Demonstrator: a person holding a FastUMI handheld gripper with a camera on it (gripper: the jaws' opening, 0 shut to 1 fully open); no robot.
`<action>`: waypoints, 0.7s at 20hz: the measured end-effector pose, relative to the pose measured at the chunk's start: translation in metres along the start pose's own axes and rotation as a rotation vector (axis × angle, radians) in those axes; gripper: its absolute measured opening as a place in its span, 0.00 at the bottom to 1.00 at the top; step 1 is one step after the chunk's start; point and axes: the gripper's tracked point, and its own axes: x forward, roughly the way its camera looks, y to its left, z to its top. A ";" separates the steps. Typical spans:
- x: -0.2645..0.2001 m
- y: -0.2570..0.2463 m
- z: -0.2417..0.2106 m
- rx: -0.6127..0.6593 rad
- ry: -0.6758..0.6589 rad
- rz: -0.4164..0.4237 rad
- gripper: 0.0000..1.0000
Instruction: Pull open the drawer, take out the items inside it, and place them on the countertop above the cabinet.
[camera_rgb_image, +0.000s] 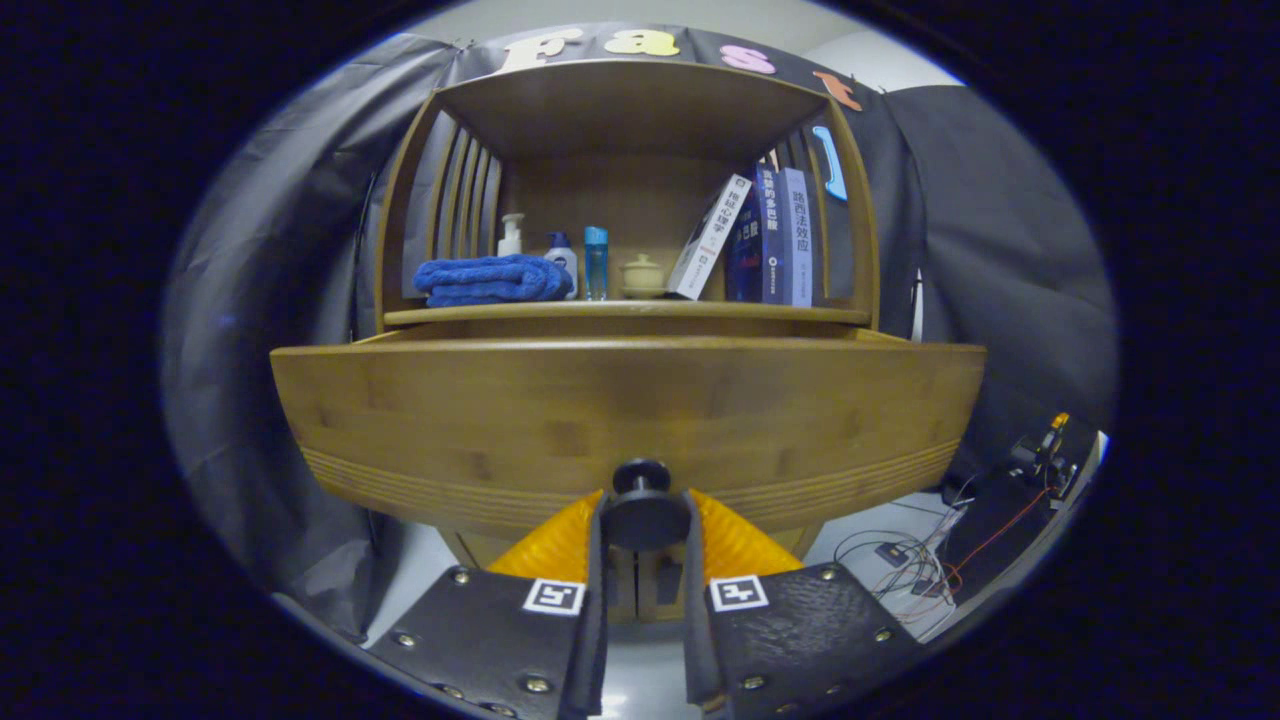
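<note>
**Gripping drawer knob — slip and overpull risks**

Clamped on the knob (642, 512) with the gripper (645, 535): both fingers narrow, pressing its sides, knob sitting between them. Drawer (625, 420) looks partly pulled out from the cabinet (620, 100), front panel well forward of the shelf edge above the knob. Contents hidden behind the front panel; can't tell what's inside or how many items.

Risks, judged from this pose:
- Round knob, small contact area: likely to slip out of the fingers if pull goes off-axis or upward. Needs straight pull, level with the knob.
- Skewed pull could rack the drawer in its runners and jam it.
- Overpull could drop the drawer off its runners; no stop visible from here.
- Countertop above the knob already crowded: blue towel (490, 280) left, bottles (595, 262) and small pot (642, 275) directly above, leaning books (760, 240) right. Placing items there could knock bottles or tip books.
- Loose cables (905, 560) on the floor right of the knob: snag hazard when backing away.
</note>
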 end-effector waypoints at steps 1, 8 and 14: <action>-0.007 -0.001 -0.003 -0.005 -0.005 -0.004 0.31; -0.049 -0.005 -0.016 -0.049 -0.004 0.006 0.31; -0.062 -0.005 -0.023 -0.062 0.049 0.030 0.31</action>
